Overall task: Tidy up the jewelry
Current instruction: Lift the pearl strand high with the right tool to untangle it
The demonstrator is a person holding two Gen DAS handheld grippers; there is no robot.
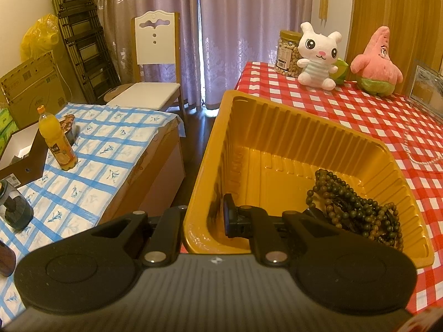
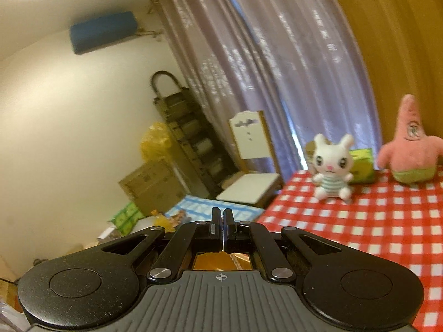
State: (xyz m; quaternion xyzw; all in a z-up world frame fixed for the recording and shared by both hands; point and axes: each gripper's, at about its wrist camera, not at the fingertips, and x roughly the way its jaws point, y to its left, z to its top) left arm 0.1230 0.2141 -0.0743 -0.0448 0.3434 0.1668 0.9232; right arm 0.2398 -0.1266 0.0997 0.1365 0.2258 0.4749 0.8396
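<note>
While the left gripper (image 1: 206, 215) pinches the near left wall of the yellow tray (image 1: 277, 127), one finger inside and the other hidden outside, the right gripper (image 2: 223, 228) has its jaws pressed together. A thin pale strand seems to hang below them, though I cannot tell whether it is gripped. Dark bead necklaces (image 1: 357, 207) lie heaped in the tray's near right corner, just beside the left gripper's inner finger. A clear bead string (image 1: 423, 149) lies on the checked cloth past the tray's right rim, stretched along that rim. Judging by this, the right gripper is nearer to it.
</note>
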